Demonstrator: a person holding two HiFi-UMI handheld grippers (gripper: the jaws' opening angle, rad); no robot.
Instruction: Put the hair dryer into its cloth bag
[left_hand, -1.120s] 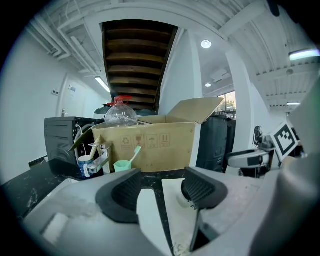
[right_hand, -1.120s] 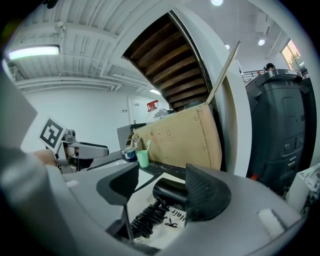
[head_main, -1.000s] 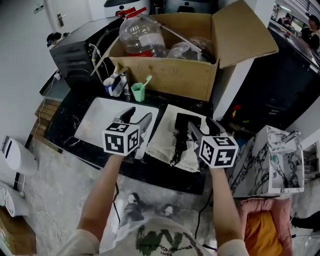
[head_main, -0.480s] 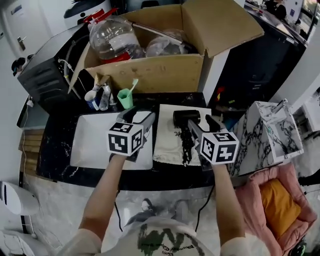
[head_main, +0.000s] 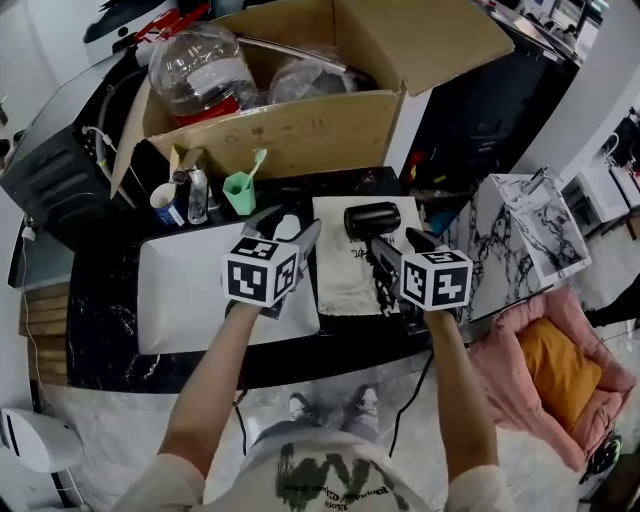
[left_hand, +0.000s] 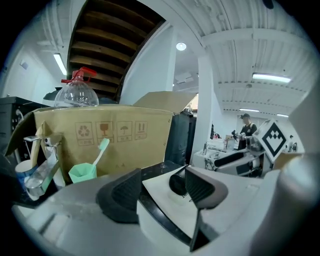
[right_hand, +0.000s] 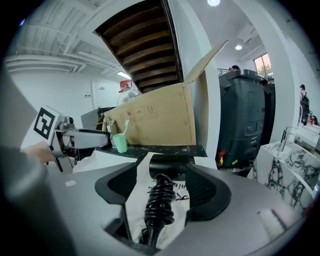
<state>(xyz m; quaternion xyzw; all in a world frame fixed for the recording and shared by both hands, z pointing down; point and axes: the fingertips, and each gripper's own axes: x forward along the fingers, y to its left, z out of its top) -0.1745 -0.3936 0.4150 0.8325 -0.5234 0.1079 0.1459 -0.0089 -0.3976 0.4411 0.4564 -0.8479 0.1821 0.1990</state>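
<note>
The black hair dryer (head_main: 372, 219) lies on its white cloth bag (head_main: 345, 270), which is spread flat on the dark counter. Its coiled black cord (head_main: 385, 270) runs back toward me. My right gripper (head_main: 400, 250) hovers low over the cord. In the right gripper view the coil (right_hand: 160, 200) sits between the jaws with the dryer body (right_hand: 167, 167) just beyond. The jaws have just been opening and the pads stand clear of the cord. My left gripper (head_main: 288, 228) is open at the bag's left edge, and the dryer (left_hand: 177, 184) and bag (left_hand: 162, 200) show past it.
A white basin (head_main: 190, 290) lies left of the bag. Behind it stand a green cup with a toothbrush (head_main: 240, 190), other cups (head_main: 165, 205) and a big open cardboard box (head_main: 290, 130). A marbled white cabinet (head_main: 530, 230) and a pink cushion (head_main: 550, 370) are at the right.
Both grippers have come down toward the counter. The right one now sits closer over the cord and the left nearer the bag's edge. The head view has shifted.
</note>
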